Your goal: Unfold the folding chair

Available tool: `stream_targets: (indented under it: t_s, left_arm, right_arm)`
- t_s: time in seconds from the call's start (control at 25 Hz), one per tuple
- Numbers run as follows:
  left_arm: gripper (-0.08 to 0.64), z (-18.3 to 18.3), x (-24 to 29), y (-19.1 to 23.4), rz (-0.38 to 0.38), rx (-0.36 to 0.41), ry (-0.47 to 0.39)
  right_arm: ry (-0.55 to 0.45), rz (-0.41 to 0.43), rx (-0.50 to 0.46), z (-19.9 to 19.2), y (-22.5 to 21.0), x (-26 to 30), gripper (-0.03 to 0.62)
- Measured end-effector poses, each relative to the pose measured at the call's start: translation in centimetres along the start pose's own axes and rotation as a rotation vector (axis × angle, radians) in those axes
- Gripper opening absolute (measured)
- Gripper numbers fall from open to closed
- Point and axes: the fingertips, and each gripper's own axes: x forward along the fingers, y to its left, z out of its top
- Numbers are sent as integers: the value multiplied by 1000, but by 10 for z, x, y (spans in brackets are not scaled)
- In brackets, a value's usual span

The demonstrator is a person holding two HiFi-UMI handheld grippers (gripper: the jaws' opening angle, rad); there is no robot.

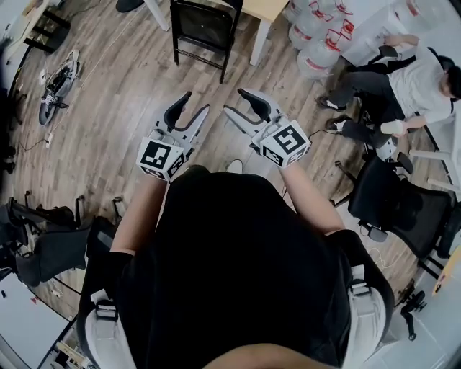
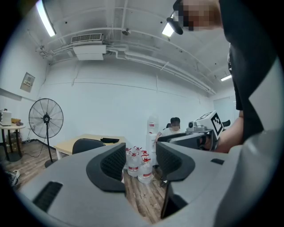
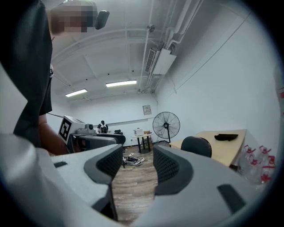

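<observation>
**Both tools empty, chair well ahead beside the surface**

I am holding both tools out level in front of me, and neither is gripping anything. The left tool (image 1: pixel 199 100) is showing a narrow gap between its pads with only the room seen through it. The right tool (image 1: pixel 233 100) is standing a little wider, also empty. The folding chair (image 1: pixel 204 25) is standing well ahead of them on the wood floor (image 1: pixel 130 86), just beside a leg of the light surface (image 1: pixel 268 9), and it is untouched. From here I am not able to tell how far it is folded.

As I am judging it, the step in hand is the reach. To do it well, I am planning to bring one tool to the top of the backrest to steady the frame and the other to the front edge of the seat. Each tool should be opening wide enough to clear the frame before closing. I am expecting the legs to skate on the smooth boards, so the steadying tool should be pressing down while the seat swings. I am wanting the pads clear of the hinge.

I am counting:
- two tools
- one folding chair
- one light surface
- one standing fan (image 2: pixel 45 119)
- one seated person (image 1: pixel 418 83) at the right
- one black office chair (image 1: pixel 400 205) near that person
- a cluster of water bottles (image 1: pixel 315 61), at least four, the rest overlapping
</observation>
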Motion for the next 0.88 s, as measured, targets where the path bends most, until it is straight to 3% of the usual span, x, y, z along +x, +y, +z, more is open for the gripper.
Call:
stream_targets:
  t_s: [0.4, 0.88]
  left_arm:
    - [208, -4, 56, 27, -6, -5, 20]
    - [207, 14, 154, 141, -50, -2, -14]
  right_arm:
    - [7, -12, 23, -3, -61, 17, 215]
    - [54, -43, 3, 19, -165, 119, 215]
